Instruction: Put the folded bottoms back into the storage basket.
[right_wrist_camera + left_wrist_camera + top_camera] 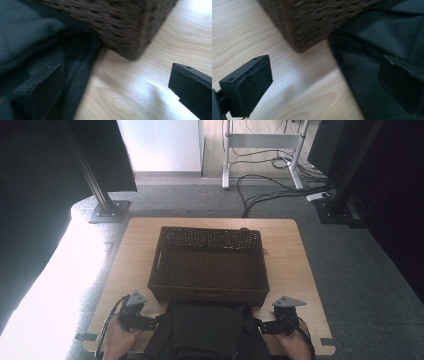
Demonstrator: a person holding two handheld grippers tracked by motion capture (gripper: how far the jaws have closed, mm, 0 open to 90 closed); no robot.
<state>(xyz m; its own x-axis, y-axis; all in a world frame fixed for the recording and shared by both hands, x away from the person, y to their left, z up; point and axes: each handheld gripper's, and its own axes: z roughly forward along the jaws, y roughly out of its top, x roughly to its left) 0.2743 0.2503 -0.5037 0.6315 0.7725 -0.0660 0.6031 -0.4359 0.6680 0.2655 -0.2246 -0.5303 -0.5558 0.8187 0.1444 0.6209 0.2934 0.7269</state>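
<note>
Hand-held grippers (150,321) beside lengthwise dark garment (207,330)

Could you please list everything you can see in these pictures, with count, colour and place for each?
Wicker basket: one, dark brown, middle of the table, nothing visible inside.
Folded garment: one, black, on the table's near edge against the basket's front wall, between the two tools.
Table: one, light wood, centre of the high view.
Frame posts: two, black, on the grey carpet beyond the table's far corners.
Cables: several, black, on the floor behind the table.
Left tool: one, black, open, at the garment's left edge.
Right tool: one, black, open, at the garment's right edge.
</note>
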